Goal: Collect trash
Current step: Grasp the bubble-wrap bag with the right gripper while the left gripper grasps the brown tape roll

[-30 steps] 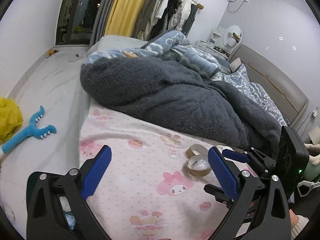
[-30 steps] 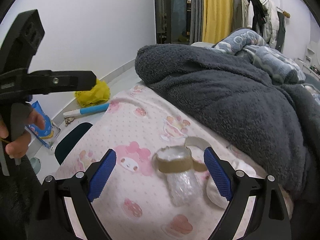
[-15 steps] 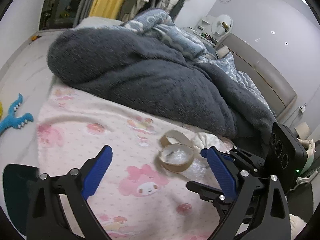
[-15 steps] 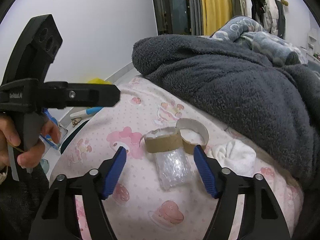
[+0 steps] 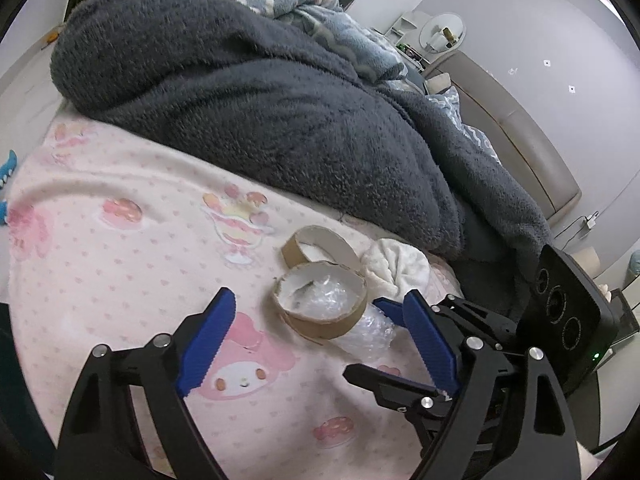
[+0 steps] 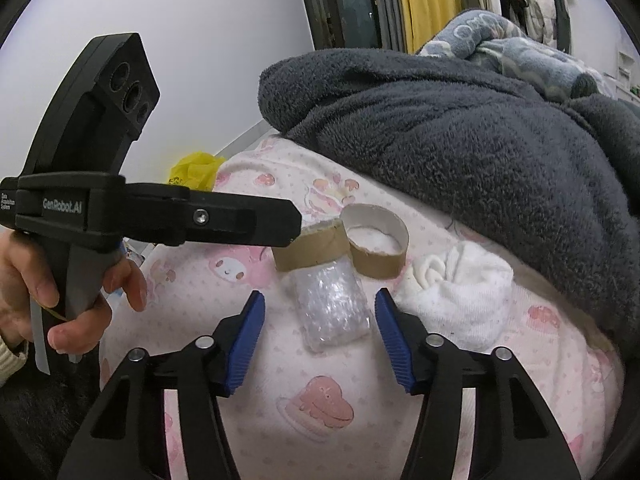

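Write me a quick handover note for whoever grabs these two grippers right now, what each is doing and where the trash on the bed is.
Left gripper: open, empty, low over the pink sheet.
Right gripper: open, empty, fingers either side of the bubble wrap, not closed.
Trash: the bubble wrap sticks out of one cardboard tape core; a second, empty core touches it. A white cloth lies alongside, by the grey blanket.
Done: nothing picked up.
Left: grab the wrap and both cores.
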{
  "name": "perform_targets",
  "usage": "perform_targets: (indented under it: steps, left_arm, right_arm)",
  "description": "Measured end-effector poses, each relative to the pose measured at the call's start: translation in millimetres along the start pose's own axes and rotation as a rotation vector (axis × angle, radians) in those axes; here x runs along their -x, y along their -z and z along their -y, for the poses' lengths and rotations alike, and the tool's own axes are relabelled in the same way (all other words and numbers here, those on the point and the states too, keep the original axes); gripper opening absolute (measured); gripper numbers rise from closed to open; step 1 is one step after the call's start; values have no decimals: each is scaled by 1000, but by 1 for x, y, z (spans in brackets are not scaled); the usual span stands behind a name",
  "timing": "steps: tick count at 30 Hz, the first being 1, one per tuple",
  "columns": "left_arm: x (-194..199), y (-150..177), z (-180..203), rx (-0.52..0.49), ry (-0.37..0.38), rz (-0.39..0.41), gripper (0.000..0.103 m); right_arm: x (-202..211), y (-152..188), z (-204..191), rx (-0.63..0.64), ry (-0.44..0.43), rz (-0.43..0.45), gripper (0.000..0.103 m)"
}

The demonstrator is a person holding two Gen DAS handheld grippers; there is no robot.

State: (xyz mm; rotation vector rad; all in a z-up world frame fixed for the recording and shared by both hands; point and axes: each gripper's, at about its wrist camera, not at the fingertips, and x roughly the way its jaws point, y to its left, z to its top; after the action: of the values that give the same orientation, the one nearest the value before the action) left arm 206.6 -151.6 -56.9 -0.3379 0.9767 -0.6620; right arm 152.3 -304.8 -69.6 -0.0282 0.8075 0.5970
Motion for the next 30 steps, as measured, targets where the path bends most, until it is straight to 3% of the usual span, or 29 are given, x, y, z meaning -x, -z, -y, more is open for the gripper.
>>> perform_targets:
  steps: [10,13,15,25,30]
  left_arm:
    - [-15,1,-12,93,39,-26,77]
    - [-17,1,-11,84,33,-29,69]
    - [-18,2,-10,73,29,-32,57]
    - [-14,2,-2,60,23,0,56]
    - [-2,3,-1,30,-27,29,56]
  right_arm:
    - [-8,2,0,-15,-4,-25,41]
    - [-10,2,1,-19,2,-32,35]
    - [-9,1,0,-10,12,-30,33]
    - [-4,5,2,-2,18,-35,31]
    - [-2,4,1,-3,13,-39,31]
